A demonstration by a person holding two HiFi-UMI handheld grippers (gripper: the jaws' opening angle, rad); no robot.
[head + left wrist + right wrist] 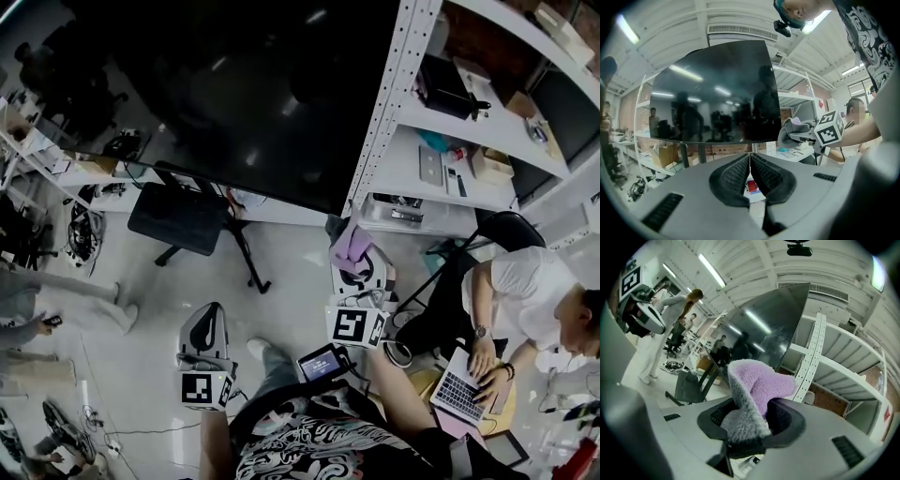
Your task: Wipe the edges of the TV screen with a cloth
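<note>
Clamping the purple cloth [761,389] tight between its fingers [788,420], the right gripper [752,422] is holding it near the lower right corner of the TV screen [253,103], beside a white shelf upright [392,103]. The left gripper [750,174] is facing the screen, its fingers [733,176] pressing together on nothing.

Left tongs [750,158] pressed together – empty, right tongs [754,414] clamped on cloth [761,383], both held forward

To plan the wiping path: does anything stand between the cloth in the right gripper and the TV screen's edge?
Nothing visible does. The right gripper holds the cloth in open air before the TV screen; the white shelf upright stands beside its edge, not across it.
</note>
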